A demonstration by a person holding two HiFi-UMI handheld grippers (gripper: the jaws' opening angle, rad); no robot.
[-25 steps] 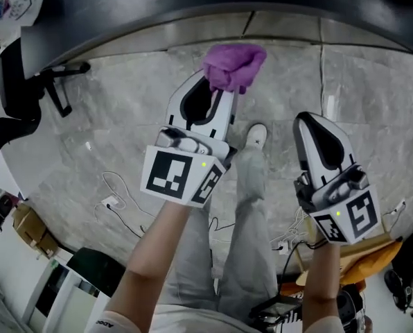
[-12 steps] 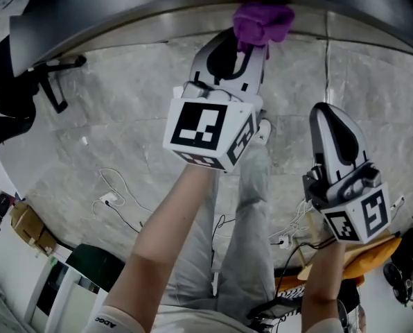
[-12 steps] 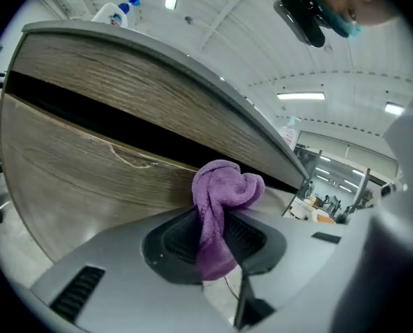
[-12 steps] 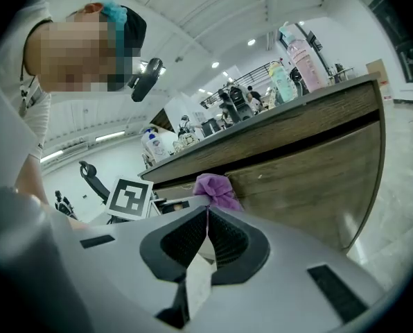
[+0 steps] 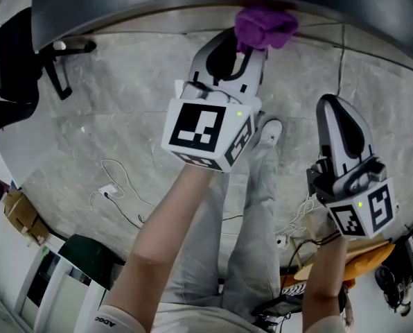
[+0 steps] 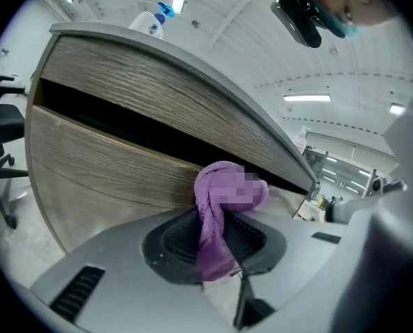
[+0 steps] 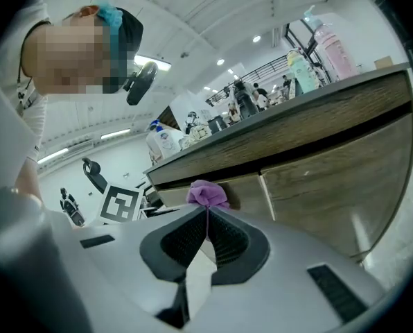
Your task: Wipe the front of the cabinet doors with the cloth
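The left gripper squeezes the purple cloth tight. The cloth's bunched end looks pressed on the cabinet door, near the door's top edge, so it can rub the wood. The right gripper is closed with nothing in it. It hangs back from the door, out of the way.

Left claw outstretched, tight around cloth; right claw lower, closed.
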